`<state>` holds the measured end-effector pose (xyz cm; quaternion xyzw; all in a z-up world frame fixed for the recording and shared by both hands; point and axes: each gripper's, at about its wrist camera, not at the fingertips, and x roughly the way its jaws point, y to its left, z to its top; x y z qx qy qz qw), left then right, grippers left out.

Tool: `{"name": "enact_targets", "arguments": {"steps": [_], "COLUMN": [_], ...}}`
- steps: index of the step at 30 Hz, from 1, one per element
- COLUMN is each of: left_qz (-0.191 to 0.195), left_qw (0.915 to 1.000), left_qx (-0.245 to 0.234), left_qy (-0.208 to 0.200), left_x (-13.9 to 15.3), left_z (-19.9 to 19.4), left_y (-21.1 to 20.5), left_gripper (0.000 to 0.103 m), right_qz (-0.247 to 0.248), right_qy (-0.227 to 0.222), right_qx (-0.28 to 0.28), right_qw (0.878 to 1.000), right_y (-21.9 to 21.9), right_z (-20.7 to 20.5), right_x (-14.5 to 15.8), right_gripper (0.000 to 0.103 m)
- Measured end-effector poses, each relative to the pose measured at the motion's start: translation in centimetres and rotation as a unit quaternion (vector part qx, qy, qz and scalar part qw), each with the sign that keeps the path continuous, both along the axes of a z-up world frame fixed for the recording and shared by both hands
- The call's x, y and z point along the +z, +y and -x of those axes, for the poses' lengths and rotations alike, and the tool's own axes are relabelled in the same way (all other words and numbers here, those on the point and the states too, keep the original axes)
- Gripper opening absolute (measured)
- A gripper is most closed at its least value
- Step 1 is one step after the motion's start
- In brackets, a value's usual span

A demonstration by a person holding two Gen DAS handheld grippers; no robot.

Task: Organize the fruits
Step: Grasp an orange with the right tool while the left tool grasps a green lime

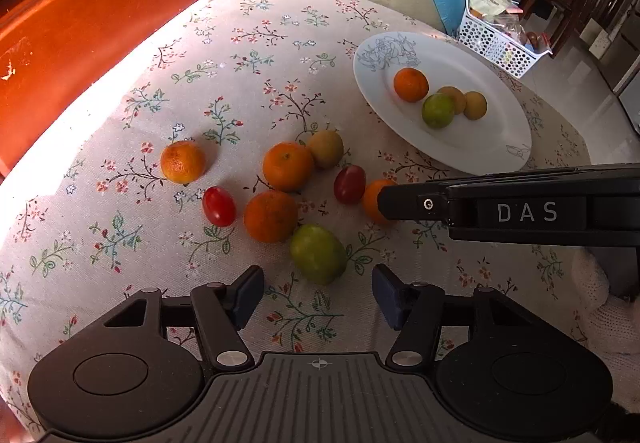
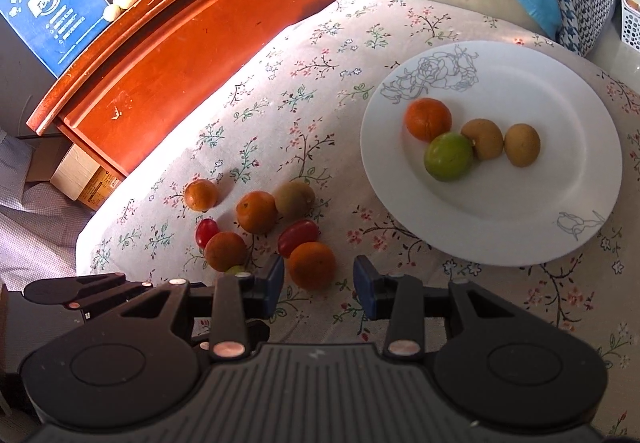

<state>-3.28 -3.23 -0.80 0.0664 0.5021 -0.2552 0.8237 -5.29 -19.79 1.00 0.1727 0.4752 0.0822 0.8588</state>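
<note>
Sunlight is falling across a floral tablecloth (image 1: 248, 55) that is covering a rounded table; a red-brown wooden cabinet (image 1: 100, 15) is standing at the upper left of the left wrist view, and a perforated white basket (image 1: 496, 47) is sitting at the upper right beyond the table edge.

A white plate (image 2: 540, 211) with a line-drawn rose is lying at the right of the right wrist view, already holding one tangerine, one green fruit and two brownish fruits. You are still facing a loose cluster on the cloth: tangerines, two cherry tomatoes, a brownish fruit and a green fruit.

Your left gripper (image 1: 318, 297) is hovering with jaws spread and nothing between them; the green fruit (image 1: 318, 253) is lying just beyond its fingertips at lower centre. Your right gripper (image 2: 319, 285) is likewise parted and empty, with a tangerine (image 2: 312, 265) sitting just ahead of the gap, touching a cherry tomato (image 2: 298, 237).

Handling judgement: all of these are looking light, round and prone to rolling. The tangerine peel is likely giving slightly, so you should be taking it across its widest middle. The cherry tomatoes are looking smooth, slippery and easily crushed. Neighbours are touching, so a nudge is likely scattering them.
</note>
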Motion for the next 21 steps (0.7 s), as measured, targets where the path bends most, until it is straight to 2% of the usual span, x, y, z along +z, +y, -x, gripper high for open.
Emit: {"name": "enact_targets", "arguments": {"steps": [4,7,9,13,17,19,21], "left_qz": [0.007,0.012,0.010,0.005,-0.003,-0.006,-0.003], "left_qw": [0.9999,0.9997,0.9996,0.9995,0.9993,0.9990,0.9990], "left_qx": [0.012,0.021,0.023,0.023,0.017,0.016,0.015], "left_qy": [-0.006,-0.010,-0.015,-0.022,-0.034,-0.040,-0.042], "left_x": [-0.1,-0.1,-0.1,-0.2,-0.2,-0.2,-0.2], "left_z": [0.0,-0.2,-0.2,-0.2,0.1,0.2,0.2], "left_y": [-0.1,-0.1,-0.2,-0.5,-0.9,-1.0,-1.0], "left_gripper": [0.056,0.042,0.038,0.037,0.037,0.029,0.028], "right_qz": [0.006,0.014,0.017,0.022,0.031,0.032,0.031], "right_qy": [0.001,0.001,0.001,0.002,0.004,0.003,0.000], "right_qx": [0.006,0.007,0.007,0.010,0.014,0.015,0.018], "right_qw": [1.000,1.000,1.000,1.000,0.999,0.999,0.999], "right_y": [0.4,0.6,0.7,0.9,1.2,1.3,1.3], "right_z": [-0.1,-0.2,-0.3,-0.4,-0.4,-0.4,-0.4], "right_x": [-0.1,-0.3,-0.4,-0.5,-0.8,-0.8,-0.8], "right_gripper": [0.040,0.040,0.040,0.039,0.034,0.031,0.028]}}
